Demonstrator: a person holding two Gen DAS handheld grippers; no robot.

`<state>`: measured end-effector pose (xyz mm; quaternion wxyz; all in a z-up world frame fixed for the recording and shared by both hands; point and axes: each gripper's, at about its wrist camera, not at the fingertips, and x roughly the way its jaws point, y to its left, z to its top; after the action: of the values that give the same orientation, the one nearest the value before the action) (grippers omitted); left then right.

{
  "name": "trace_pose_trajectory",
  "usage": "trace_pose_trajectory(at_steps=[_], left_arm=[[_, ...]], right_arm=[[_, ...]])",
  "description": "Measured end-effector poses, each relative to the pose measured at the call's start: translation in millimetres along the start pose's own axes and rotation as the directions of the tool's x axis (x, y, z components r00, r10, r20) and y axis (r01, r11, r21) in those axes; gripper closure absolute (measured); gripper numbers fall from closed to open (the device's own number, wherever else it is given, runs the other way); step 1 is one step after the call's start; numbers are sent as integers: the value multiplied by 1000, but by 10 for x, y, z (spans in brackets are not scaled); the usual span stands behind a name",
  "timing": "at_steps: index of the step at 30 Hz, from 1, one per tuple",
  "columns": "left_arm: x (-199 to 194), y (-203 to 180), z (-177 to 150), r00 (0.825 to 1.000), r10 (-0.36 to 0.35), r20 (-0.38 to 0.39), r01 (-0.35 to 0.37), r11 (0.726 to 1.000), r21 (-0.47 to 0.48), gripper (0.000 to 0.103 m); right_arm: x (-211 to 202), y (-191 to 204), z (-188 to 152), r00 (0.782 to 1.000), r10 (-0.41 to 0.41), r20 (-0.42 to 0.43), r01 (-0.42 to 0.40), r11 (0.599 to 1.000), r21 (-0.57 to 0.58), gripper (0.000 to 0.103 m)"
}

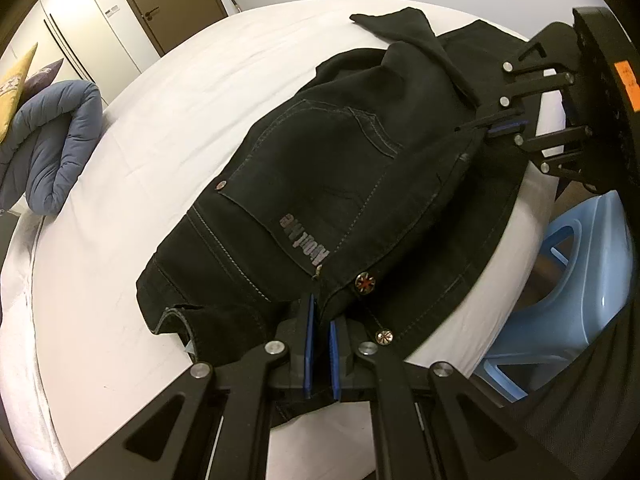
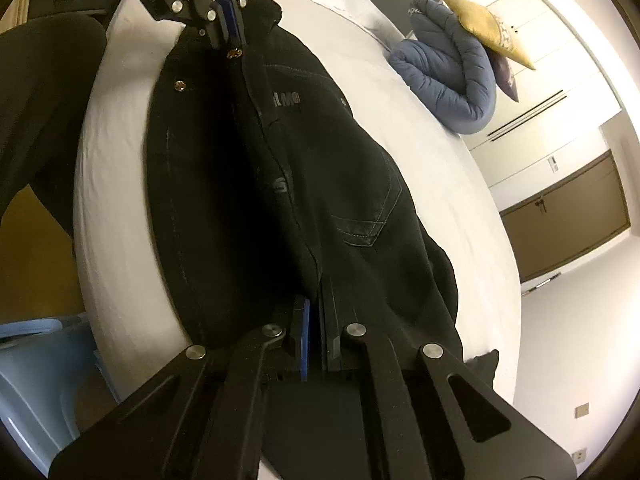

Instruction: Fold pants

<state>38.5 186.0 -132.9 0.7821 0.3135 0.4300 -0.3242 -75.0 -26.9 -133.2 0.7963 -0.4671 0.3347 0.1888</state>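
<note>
Black denim pants [image 1: 320, 184] with grey stitching, a back pocket and metal studs lie bunched on a white bed [image 1: 160, 120]. My left gripper [image 1: 322, 320] is shut on the waistband end beside a stud. My right gripper [image 1: 494, 126] shows at the upper right of the left wrist view, shut on the other end of the fabric. In the right wrist view the pants [image 2: 340, 184] stretch between my right gripper [image 2: 318, 320] at the bottom and my left gripper [image 2: 230, 36] at the top, both clamped on cloth near the bed's edge.
A rolled blue-grey duvet [image 1: 56, 144] and a yellow cushion [image 1: 16, 88] lie at the bed's far end. A light blue plastic stool [image 1: 560, 280] stands beside the bed. Brown doors [image 1: 172, 0] and white wardrobes stand behind.
</note>
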Motion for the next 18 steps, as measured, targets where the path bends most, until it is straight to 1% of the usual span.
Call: trace_pose_trajectory(at_steps=[3,7,10,13,16,18], left_arm=[[1,-41,-27,1000,-5,-2,5,1000,10,96],[43,-193,-90,1000,15,-20,-13,997,70,96],[51,-208,-121,1000,15,-19,-13,998,65,96],[36,-235,-139,1000,19,-20,-17,997,73,96],[24,-286,-170,998,59,-29,-55,990,129,96],[9,-283,-189,997,77,-32,-72,988,138,96]], right_arm=[[-17,26,3,1000,-16,6,16,999,-28,102],[23,187,-41,1000,-21,3,21,994,-105,102],[64,282,-45,1000,-6,1,6,991,-134,102],[52,346,-8,1000,-8,4,9,988,-155,102],[55,384,60,1000,-7,11,9,986,-166,102],[38,439,119,1000,-5,15,8,987,-163,102]])
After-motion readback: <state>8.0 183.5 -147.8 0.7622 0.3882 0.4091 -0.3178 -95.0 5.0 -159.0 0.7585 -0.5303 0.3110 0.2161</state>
